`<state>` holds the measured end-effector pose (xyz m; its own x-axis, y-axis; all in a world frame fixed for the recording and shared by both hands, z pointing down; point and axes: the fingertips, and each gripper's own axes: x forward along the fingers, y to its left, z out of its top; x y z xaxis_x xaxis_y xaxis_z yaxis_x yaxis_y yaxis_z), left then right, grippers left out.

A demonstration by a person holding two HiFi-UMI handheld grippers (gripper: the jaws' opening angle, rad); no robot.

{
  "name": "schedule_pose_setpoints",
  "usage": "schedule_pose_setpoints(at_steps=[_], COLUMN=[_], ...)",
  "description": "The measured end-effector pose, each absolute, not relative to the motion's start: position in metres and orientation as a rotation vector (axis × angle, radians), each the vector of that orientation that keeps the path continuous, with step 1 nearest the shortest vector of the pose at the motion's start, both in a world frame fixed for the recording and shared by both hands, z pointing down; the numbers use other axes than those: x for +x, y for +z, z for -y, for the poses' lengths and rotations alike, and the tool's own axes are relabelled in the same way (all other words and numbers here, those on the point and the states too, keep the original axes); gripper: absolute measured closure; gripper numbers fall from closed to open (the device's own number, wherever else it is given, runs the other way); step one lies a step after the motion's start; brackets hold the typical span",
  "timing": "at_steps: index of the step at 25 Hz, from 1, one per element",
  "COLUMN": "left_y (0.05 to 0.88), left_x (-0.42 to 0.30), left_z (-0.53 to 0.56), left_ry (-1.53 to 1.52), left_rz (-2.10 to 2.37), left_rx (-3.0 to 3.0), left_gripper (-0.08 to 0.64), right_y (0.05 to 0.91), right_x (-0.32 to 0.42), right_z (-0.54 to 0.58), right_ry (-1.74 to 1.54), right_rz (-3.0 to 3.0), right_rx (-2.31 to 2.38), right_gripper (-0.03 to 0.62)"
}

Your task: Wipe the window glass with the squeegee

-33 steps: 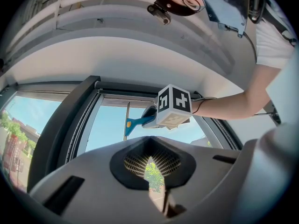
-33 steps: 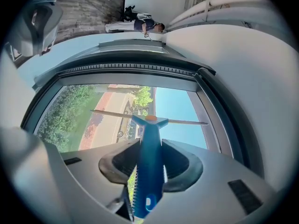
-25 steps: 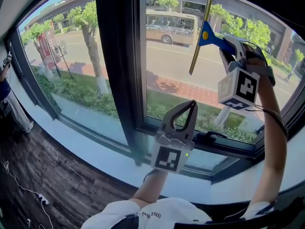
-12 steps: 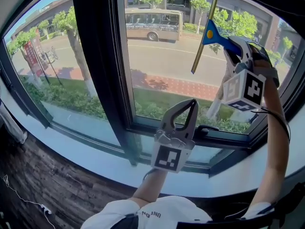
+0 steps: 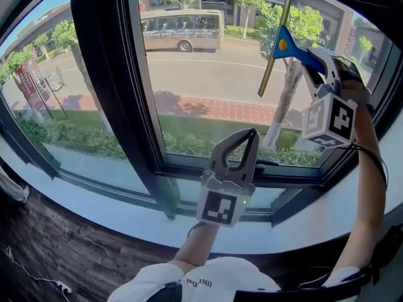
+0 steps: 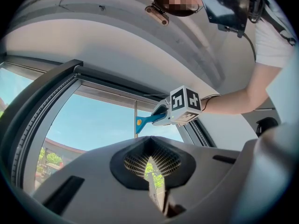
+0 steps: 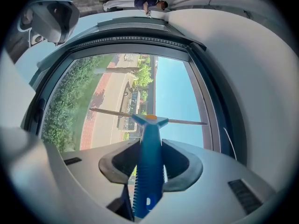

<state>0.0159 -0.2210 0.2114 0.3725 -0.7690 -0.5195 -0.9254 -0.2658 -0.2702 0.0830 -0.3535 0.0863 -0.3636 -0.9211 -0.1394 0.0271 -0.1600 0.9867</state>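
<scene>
A blue-handled squeegee with an orange dot and a long thin blade rests against the window glass at the upper right of the head view. My right gripper is shut on its handle, arm raised. In the right gripper view the blue handle runs between the jaws and the blade lies across the pane. My left gripper is shut and empty, held low in front of the window frame, pointing up. The left gripper view catches the squeegee and the right gripper's marker cube.
A thick dark mullion divides the glass at the left. A window handle sits on the lower frame, above a pale sill. Dark wood floor lies below left. Outside are a street, a bus and trees.
The view has swung to the right, so the mullion and the bus have slid left. The squeegee and right gripper hold nearly the same spot on the glass. The left gripper has barely moved.
</scene>
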Motion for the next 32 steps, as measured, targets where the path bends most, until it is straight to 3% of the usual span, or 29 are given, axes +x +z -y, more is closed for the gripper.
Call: schedule_pose_setpoints(at_steps=[32], left_y=[0.208], left_x=[0.054], left_z=[0.238], left_ry=[0.416], left_rz=[-1.354], left_rx=[-2.194], left_gripper=[0.561], right_y=[0.092], right_x=[0.244], right_z=[0.375], right_ry=[-1.378], right_rz=[1.120], right_rx=[1.198], right_gripper=[0.443])
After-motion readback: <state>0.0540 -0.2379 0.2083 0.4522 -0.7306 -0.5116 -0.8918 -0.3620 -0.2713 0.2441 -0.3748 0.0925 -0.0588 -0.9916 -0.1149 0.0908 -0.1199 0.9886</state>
